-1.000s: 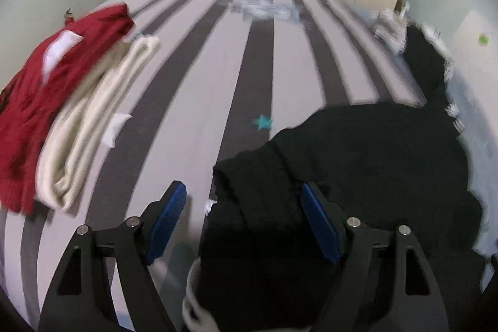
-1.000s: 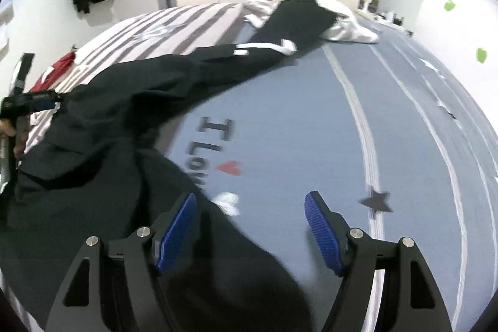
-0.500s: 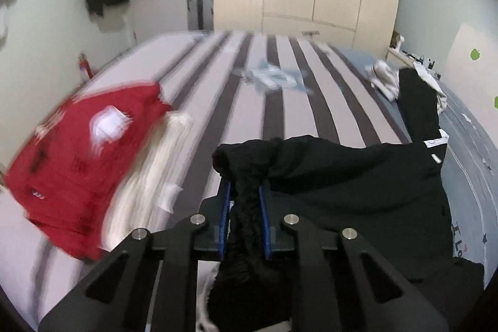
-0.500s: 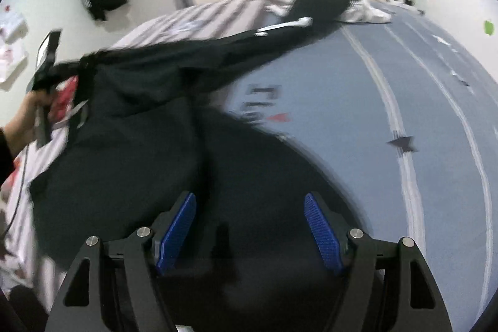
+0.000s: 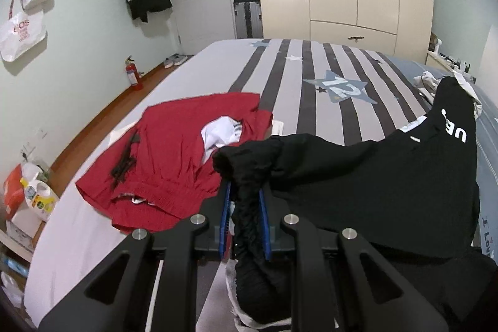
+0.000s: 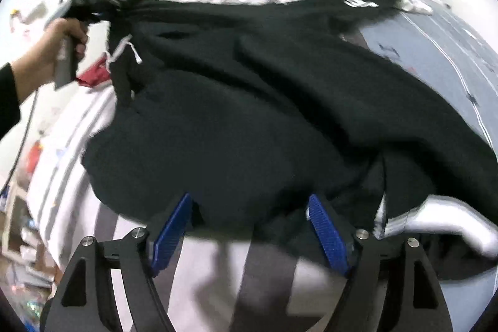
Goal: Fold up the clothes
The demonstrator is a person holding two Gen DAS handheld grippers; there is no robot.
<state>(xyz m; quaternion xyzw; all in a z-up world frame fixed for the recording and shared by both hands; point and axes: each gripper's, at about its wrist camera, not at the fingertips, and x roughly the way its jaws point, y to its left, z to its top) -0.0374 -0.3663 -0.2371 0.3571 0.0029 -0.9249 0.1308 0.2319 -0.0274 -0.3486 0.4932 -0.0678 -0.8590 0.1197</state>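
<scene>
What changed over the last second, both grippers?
The left gripper closed on a bunched edge of the black garment and lifted it clear of the bed; the cloth now hangs stretched across the right wrist view. The right gripper stayed open, with the garment's lower edge now between its fingers. The red garment stayed on the bed.

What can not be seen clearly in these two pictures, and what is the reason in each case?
- Left wrist view: the black garment hides the pads of the left gripper and the bed under it; its lower part is cut off by the frame edge.
- Left wrist view: the white item under the red garment is mostly covered.
- Right wrist view: motion blur; whether the open right gripper touches the cloth cannot be told.
</scene>
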